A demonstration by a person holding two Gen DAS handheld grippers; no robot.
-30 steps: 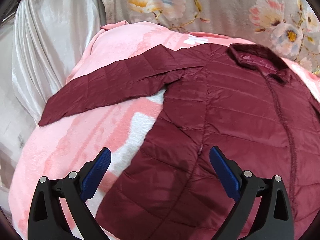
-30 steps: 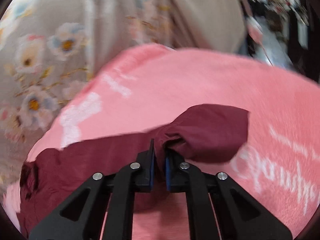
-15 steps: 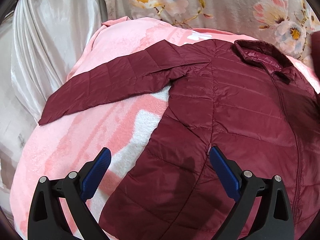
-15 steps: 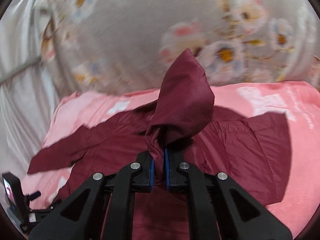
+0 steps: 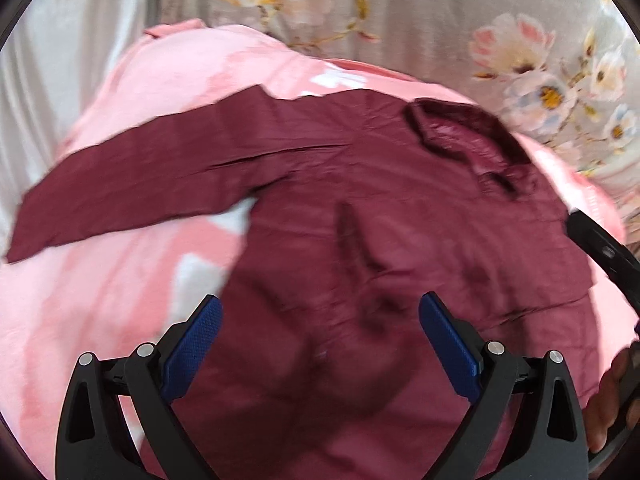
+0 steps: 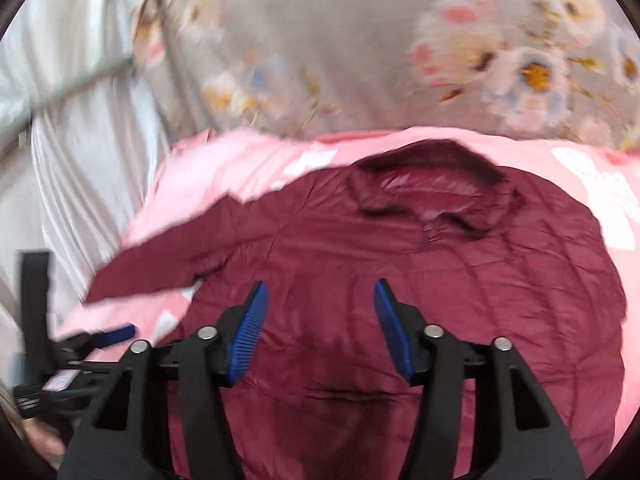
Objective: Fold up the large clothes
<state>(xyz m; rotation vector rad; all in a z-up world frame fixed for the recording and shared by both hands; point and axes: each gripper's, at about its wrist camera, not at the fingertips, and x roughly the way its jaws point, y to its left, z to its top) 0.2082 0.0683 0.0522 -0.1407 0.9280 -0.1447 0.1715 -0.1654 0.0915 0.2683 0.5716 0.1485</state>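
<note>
A maroon quilted jacket (image 5: 360, 208) lies front-up on a pink blanket (image 5: 100, 288), collar (image 5: 460, 132) toward the far side. Its left sleeve (image 5: 140, 184) stretches out to the left. The right sleeve lies folded across the body (image 5: 500, 264). My left gripper (image 5: 320, 344) is open and empty above the jacket's lower body. My right gripper (image 6: 320, 320) is open and empty above the jacket (image 6: 400, 280), below the collar (image 6: 436, 184). The left gripper also shows in the right wrist view (image 6: 100, 340) at far left, and the right gripper's body (image 5: 608, 256) at the left view's right edge.
A grey floral cloth (image 5: 400, 12) hangs behind the blanket. A pale satin curtain (image 6: 72, 140) hangs at the left. The pink blanket (image 6: 592, 184) extends right of the jacket.
My right gripper carried the right sleeve over the jacket body, opened and let it go. The left gripper stayed open and shifted slightly over the jacket.
</note>
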